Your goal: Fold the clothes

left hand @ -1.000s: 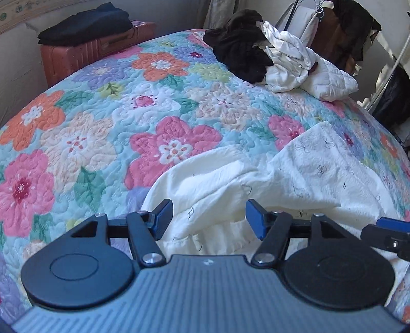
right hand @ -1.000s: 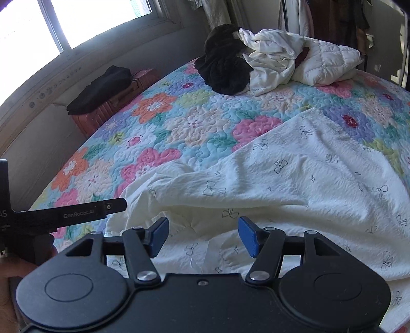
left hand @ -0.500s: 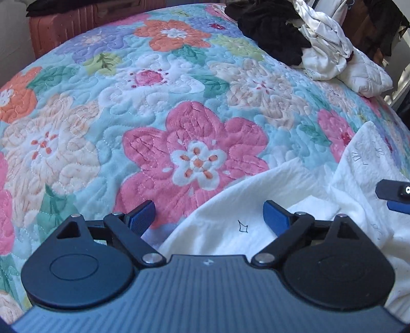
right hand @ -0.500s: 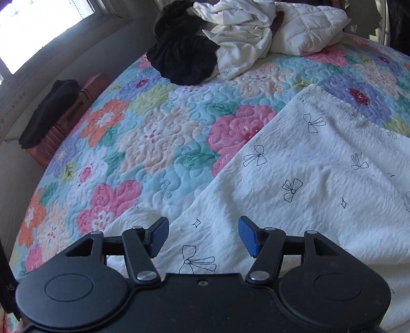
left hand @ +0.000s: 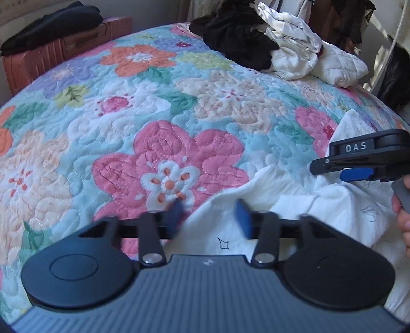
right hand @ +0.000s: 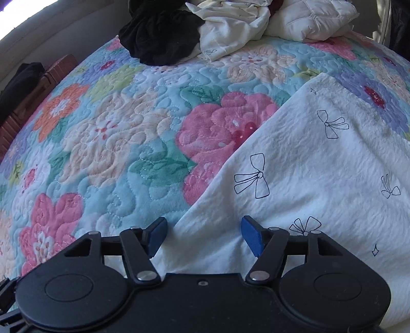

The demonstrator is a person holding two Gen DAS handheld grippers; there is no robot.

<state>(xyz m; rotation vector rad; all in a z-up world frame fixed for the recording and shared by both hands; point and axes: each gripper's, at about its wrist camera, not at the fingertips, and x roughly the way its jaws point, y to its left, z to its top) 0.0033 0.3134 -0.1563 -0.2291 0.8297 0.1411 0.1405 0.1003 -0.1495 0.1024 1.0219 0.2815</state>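
Observation:
A white garment with small black bow prints lies spread on the flowered quilt. My left gripper is low over its near left edge, jaws open but narrowing and blurred, the cloth edge between them. My right gripper is open, low over the garment's left edge, with cloth between the blue pads. The right gripper also shows from the side in the left wrist view, above a bunched part of the garment.
A pile of clothes lies at the far end of the bed: a black garment, white cloth and a white quilted piece. A red suitcase with dark clothing on top stands beyond the bed's left side.
Both grippers have dropped close to the garment's left edge. The left jaws have narrowed since half a second ago. The right gripper has moved forward along the edge.

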